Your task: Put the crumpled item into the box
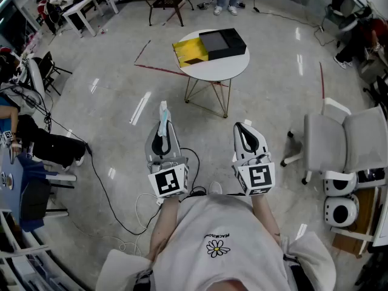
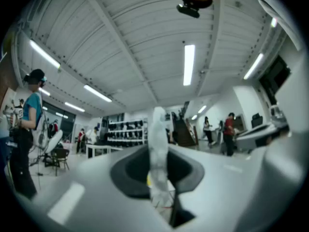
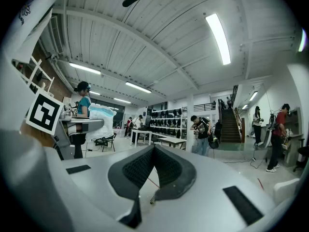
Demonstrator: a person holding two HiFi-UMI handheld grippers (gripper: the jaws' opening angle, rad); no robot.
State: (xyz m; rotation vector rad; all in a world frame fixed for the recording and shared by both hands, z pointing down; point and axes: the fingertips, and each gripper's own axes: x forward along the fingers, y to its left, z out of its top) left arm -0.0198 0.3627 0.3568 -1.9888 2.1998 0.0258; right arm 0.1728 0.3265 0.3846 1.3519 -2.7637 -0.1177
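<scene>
The crumpled item [image 1: 162, 115], a white and pale blue wad, sticks out past the tips of my left gripper [image 1: 162, 131], which is shut on it. In the left gripper view the crumpled item [image 2: 158, 124] stands as a white strip pinched between the dark pads of the left gripper [image 2: 157, 154]. My right gripper [image 1: 243, 128] is held beside it, shut and with nothing in it; its pads meet in the right gripper view [image 3: 153, 150], where the crumpled item [image 3: 100, 116] also shows at the left. The black open box [image 1: 223, 43] sits on a round white table [image 1: 225, 69] ahead, well beyond both grippers.
A yellow box [image 1: 189, 52] lies next to the black one on the table. A white office chair [image 1: 336, 143] stands at the right. Black cables [image 1: 109, 199] trail over the glossy floor at the left. Red tape lines [image 1: 159, 70] mark the floor near the table. People and desks stand far off.
</scene>
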